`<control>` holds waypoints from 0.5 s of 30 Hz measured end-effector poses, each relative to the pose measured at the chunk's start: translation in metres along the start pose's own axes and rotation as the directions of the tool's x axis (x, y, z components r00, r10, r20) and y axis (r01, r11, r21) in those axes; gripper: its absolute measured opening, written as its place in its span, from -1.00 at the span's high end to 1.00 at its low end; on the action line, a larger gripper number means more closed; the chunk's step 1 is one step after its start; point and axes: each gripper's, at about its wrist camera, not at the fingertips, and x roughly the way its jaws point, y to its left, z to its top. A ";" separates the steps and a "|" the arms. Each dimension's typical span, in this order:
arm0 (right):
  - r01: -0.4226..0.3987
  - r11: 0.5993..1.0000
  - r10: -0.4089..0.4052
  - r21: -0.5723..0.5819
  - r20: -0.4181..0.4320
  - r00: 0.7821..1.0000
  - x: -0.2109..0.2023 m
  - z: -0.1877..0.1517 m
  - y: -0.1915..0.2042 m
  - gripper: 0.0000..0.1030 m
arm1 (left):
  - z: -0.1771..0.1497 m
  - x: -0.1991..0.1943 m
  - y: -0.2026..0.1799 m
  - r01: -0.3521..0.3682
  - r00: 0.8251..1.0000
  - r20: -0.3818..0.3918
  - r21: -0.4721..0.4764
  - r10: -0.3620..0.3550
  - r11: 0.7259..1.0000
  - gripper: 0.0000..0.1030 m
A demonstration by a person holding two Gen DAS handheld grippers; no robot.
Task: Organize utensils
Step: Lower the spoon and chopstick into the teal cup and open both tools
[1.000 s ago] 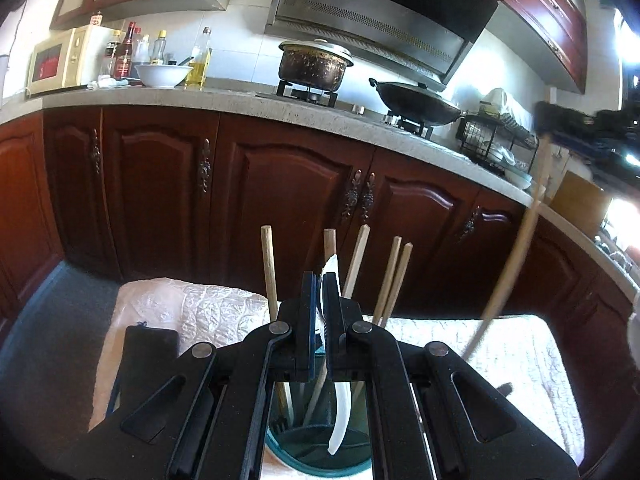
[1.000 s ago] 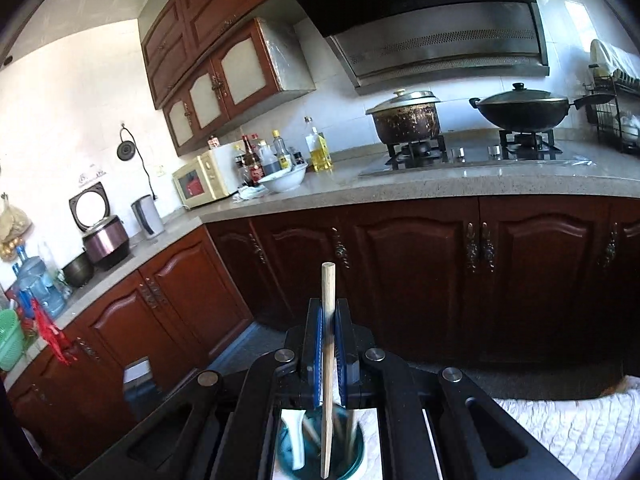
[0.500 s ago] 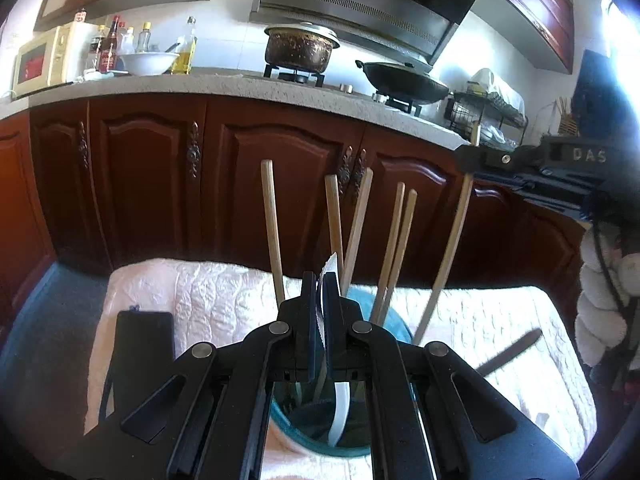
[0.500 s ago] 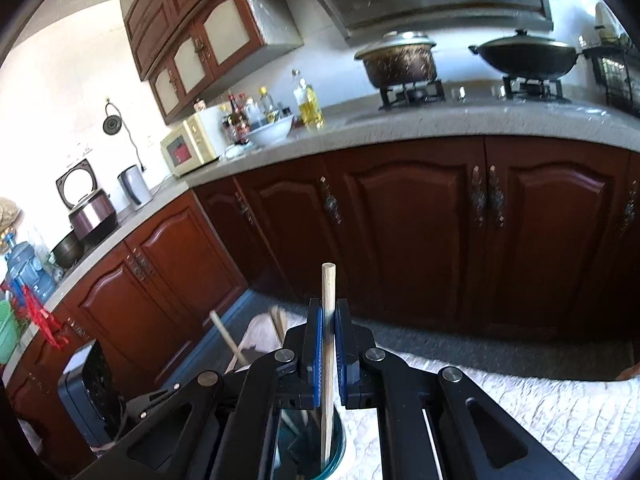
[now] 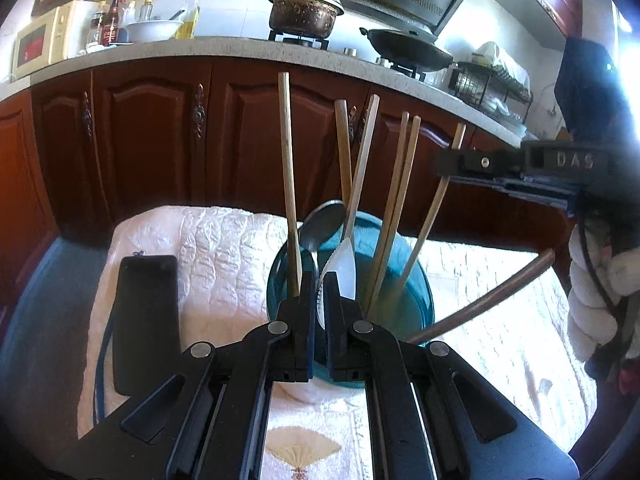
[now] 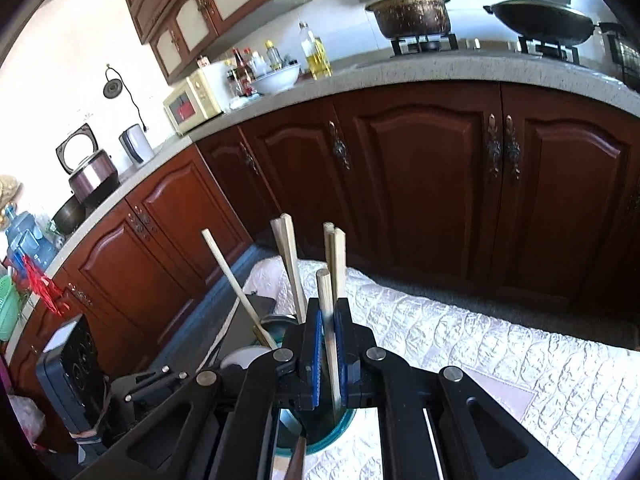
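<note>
- Left tool: jaws pressed nearly together, pinching the handle of a white plastic spoon. Spoon sits inside the teal holder, bowl end up.
- Right tool: jaws pinching a wooden chopstick. Stick is near upright, lower end down inside the teal holder's mouth, top poking above the jaws.
- From the left wrist view, the right tool comes in from the right side, above the holder, with that chopstick slanting down into it.
- Teal holder stands on a white quilted cloth covering the tabletop.
- Already in the holder: five other wooden chopsticks, leaning at various angles, plus a metal spoon with its bowl up, just beside the white one.
- Dark brown handle slants out past the holder's right side; can't tell what it belongs to.
- Black flat object lies on the cloth left of the holder, well apart from it.
- Background: dark red cabinets, stone counter with pot and wok on the stove.
</note>
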 end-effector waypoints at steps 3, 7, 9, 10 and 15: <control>-0.003 0.999 0.003 0.033 -0.015 1.000 -0.002 0.000 -0.005 0.83 | -0.001 0.001 0.000 -0.002 1.000 -0.023 -0.009 0.001 1.000 0.95; -0.010 0.999 0.010 0.043 -0.008 1.000 -0.012 -0.003 -0.005 0.41 | -0.001 -0.002 0.000 -0.008 0.999 -0.034 -0.023 0.007 1.000 0.81; -0.008 0.999 0.009 0.046 -0.008 1.000 -0.016 -0.006 -0.005 0.41 | -0.001 -0.005 -0.001 -0.005 0.999 -0.039 -0.026 0.004 1.000 0.56; -0.006 0.999 0.006 0.049 -0.008 1.000 -0.018 -0.007 -0.005 0.41 | -0.001 -0.006 -0.002 -0.001 0.999 -0.041 -0.027 0.000 1.000 0.48; 0.007 0.998 -0.008 0.061 0.007 1.000 -0.035 -0.014 -0.007 0.41 | 0.000 -0.019 -0.009 -0.004 0.999 -0.033 -0.015 0.003 1.000 0.32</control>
